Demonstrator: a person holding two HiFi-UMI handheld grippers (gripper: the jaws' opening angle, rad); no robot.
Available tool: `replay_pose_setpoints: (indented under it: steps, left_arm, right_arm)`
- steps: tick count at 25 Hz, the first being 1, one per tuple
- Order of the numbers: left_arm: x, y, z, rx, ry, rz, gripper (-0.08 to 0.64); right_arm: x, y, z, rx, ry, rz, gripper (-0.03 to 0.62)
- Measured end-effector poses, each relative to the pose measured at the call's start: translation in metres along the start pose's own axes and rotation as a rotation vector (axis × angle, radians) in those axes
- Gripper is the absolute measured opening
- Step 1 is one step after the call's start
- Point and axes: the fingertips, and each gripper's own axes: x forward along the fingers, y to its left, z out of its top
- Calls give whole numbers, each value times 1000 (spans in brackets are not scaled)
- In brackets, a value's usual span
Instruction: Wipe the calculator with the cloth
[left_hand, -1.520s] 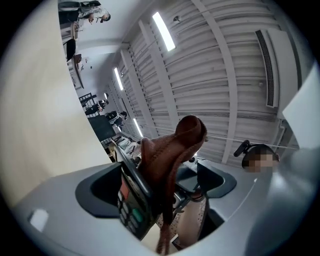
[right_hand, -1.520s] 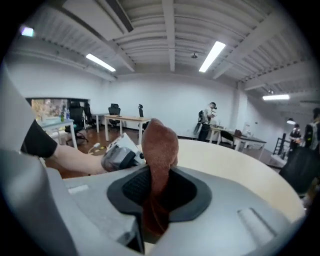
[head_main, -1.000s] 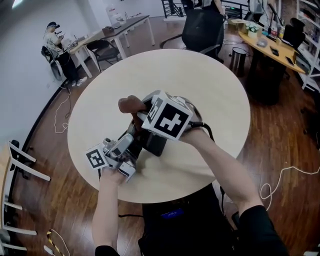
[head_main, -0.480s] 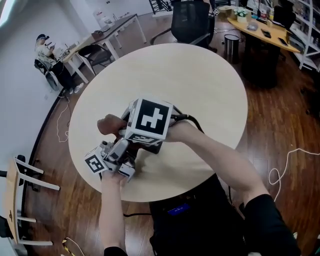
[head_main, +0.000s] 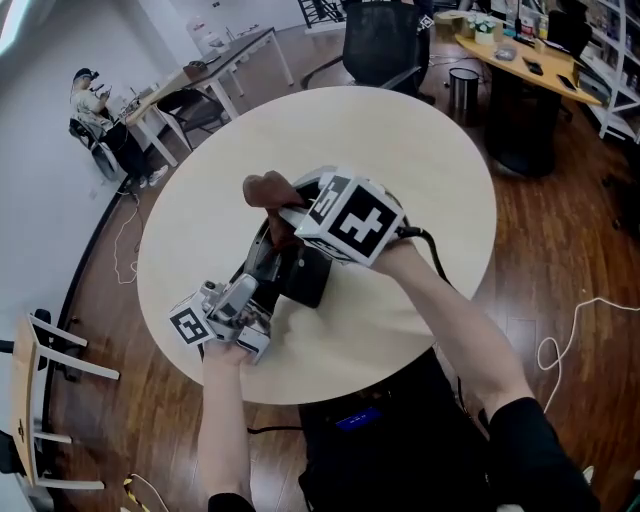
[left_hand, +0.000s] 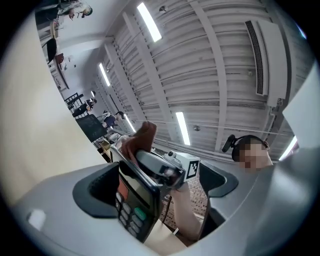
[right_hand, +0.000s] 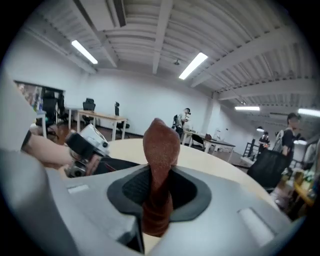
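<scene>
A black calculator (head_main: 306, 280) is held tilted up off the round table (head_main: 410, 150) near its front-left part. My left gripper (head_main: 264, 270) is shut on its lower end. In the left gripper view the calculator (left_hand: 131, 202) stands edge-on between the jaws, its keys and red patch showing. My right gripper (head_main: 282, 212) is shut on a brown cloth (head_main: 266, 190), which sits at the calculator's far end. The cloth (right_hand: 160, 150) stands up in a bunch between the right jaws, and the left gripper (right_hand: 86, 148) shows beyond it.
A black office chair (head_main: 385, 45) and a bin (head_main: 462, 92) stand past the table's far side. Desks (head_main: 225, 60) and a seated person (head_main: 90, 95) are at the far left. A white chair (head_main: 40, 360) and loose cables (head_main: 560, 345) are on the wood floor.
In the last half second my right gripper carried the cloth up and to the right along the calculator, from its near-left part to its far end. The left gripper stayed put.
</scene>
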Motion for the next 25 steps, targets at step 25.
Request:
replay_pose_setpoints:
  steps: [25]
  left_arm:
    - [-4, 5, 4, 48, 15, 31, 482]
  right_arm:
    - [-12, -12, -41, 63, 10, -71, 86]
